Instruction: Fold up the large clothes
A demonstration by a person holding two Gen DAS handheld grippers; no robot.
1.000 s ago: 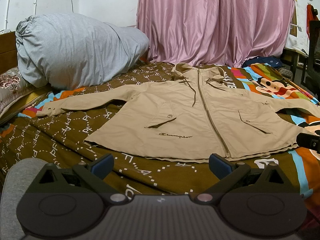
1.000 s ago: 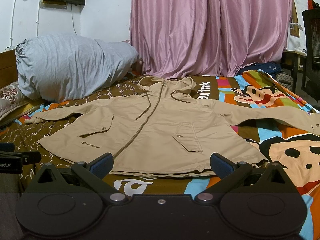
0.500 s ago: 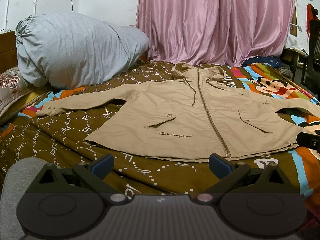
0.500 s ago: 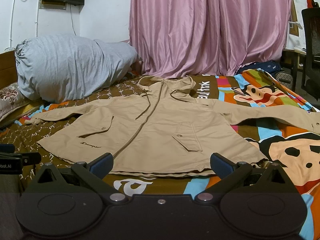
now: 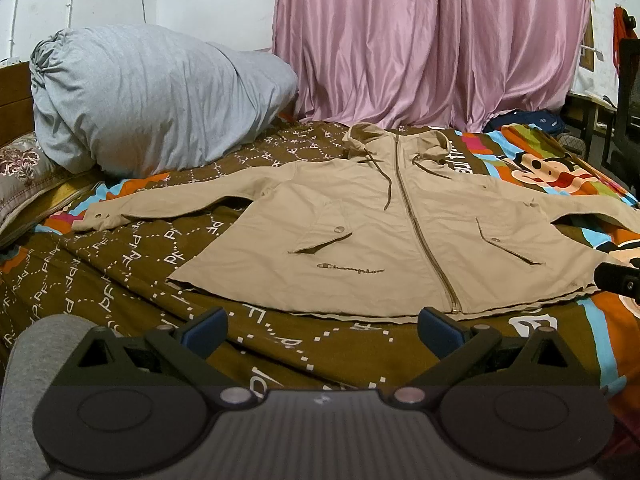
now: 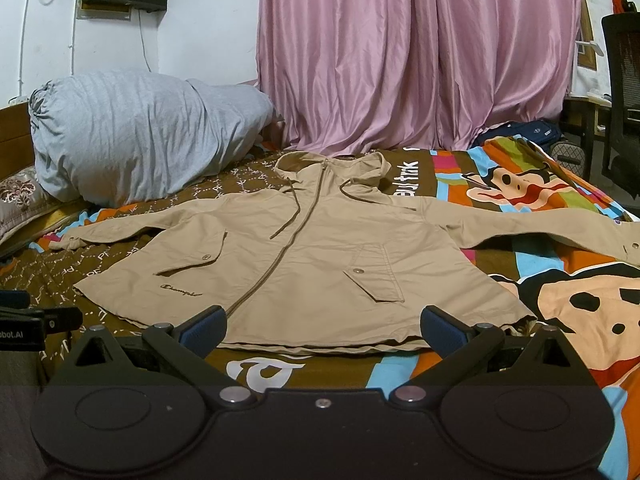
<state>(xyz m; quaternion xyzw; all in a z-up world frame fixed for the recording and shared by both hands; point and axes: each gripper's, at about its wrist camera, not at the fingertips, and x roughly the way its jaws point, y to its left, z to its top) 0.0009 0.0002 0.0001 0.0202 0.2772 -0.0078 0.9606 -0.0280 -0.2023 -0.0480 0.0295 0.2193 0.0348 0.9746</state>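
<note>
A tan hooded jacket (image 5: 384, 232) lies flat and zipped on the bed, front up, hood toward the curtain, both sleeves spread sideways. In the right wrist view the same jacket (image 6: 304, 264) fills the middle, its right sleeve (image 6: 552, 228) stretching to the frame edge. My left gripper (image 5: 322, 326) hovers open just short of the hem, nothing between its blue pads. My right gripper (image 6: 322, 326) is open too, over the hem near the zipper's end. Each gripper's tip shows at the edge of the other's view.
The bedspread (image 5: 120, 280) is brown with white lettering on the left and bright cartoon print (image 6: 560, 300) on the right. A big grey bundle (image 5: 152, 104) and a patterned pillow (image 5: 20, 176) sit at the head. A pink curtain (image 6: 400, 56) hangs behind. A black chair (image 6: 624, 96) stands far right.
</note>
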